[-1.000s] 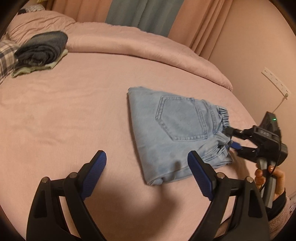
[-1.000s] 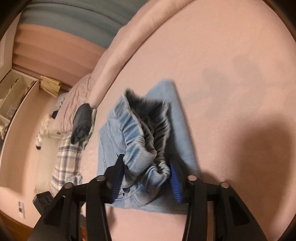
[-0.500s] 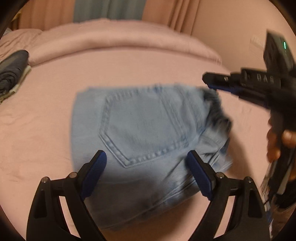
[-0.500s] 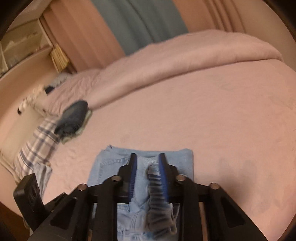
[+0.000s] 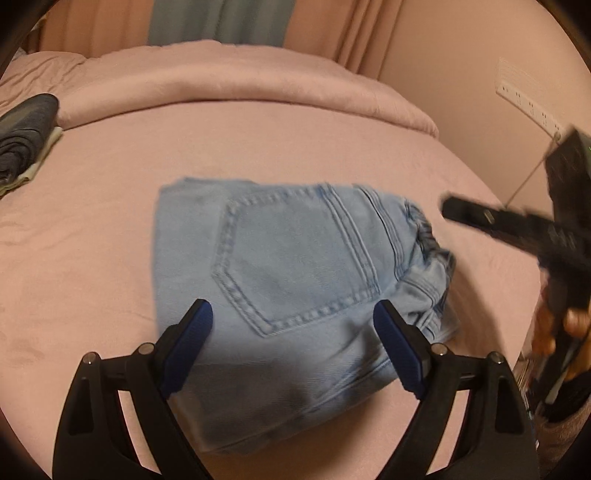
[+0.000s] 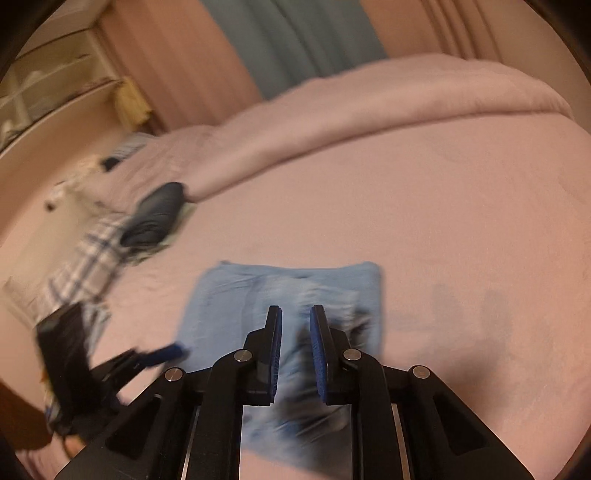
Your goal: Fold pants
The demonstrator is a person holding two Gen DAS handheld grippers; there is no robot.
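On the pink bed (image 5: 258,147) the folded light-blue denim pants (image 5: 295,295) lie near the middle, back pocket up, the gathered waistband turned toward the right in the left wrist view; the left hand-held gripper (image 5: 291,336) hovers over their near edge with its blue pads spread wide, one to each side of the pocket, gripping nothing; whether the pads touch the cloth I cannot tell. The right hand-held gripper (image 6: 295,354) is raised above the pants (image 6: 288,295), its jaws drawn close with a narrow gap between the pads and no cloth caught in that gap; within the last second those jaws have been closing. In the left wrist view the right hand-held gripper shows blurred at the right edge, clear of the waistband, held by a hand (image 5: 561,328). A dark folded garment (image 5: 26,129) rests on a pale cloth far back on the left, well apart from the pants; a plaid cloth (image 6: 85,258) lies beside it; curtains (image 5: 221,22) hang behind the bed.
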